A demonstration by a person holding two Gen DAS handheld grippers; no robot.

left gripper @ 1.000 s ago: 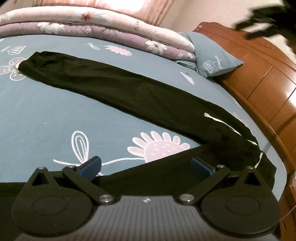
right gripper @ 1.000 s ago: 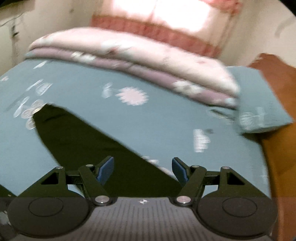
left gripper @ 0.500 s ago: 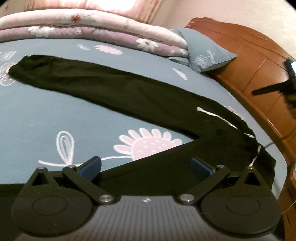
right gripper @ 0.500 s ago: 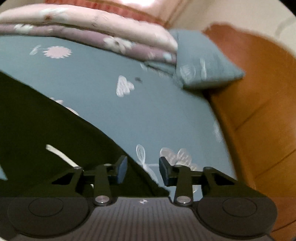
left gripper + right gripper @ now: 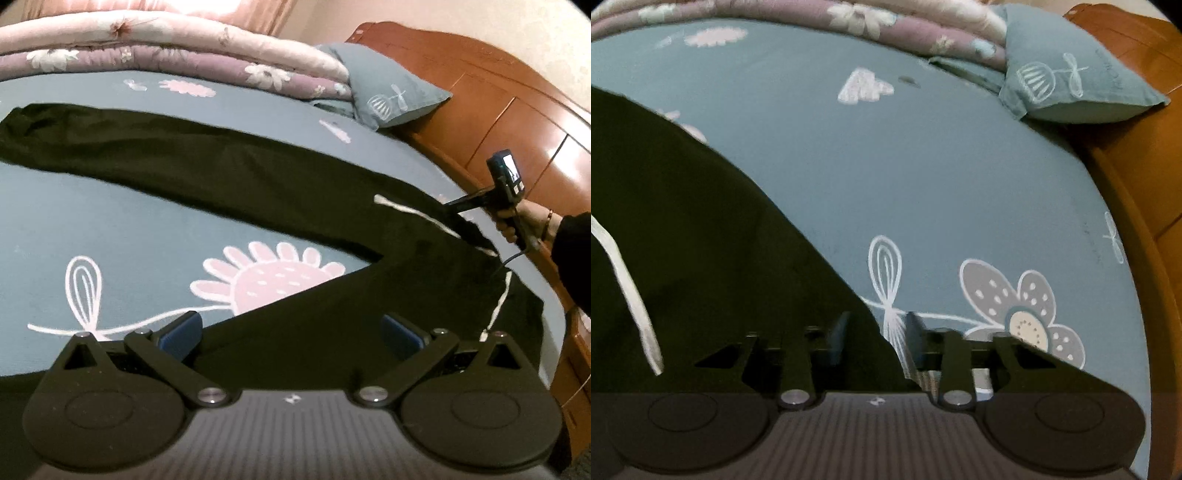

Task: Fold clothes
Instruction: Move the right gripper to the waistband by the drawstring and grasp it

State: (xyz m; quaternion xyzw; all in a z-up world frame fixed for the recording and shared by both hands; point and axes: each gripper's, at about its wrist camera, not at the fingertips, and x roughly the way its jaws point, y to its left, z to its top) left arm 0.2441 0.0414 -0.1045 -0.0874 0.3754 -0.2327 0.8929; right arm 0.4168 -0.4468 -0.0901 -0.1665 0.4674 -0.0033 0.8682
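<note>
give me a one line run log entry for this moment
step: grasp waist | right gripper: jaws just closed on waist edge of black trousers | left gripper: open over near leg | bed: trousers flat

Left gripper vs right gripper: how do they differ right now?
Jaws: the left gripper stands wide open; the right gripper has just been closing and is pinched on the waist edge of the black trousers.
Place: left hovers over the near trouser leg, right sits at the waistband.
Shared: both have blue pads and point down at the bed.
</note>
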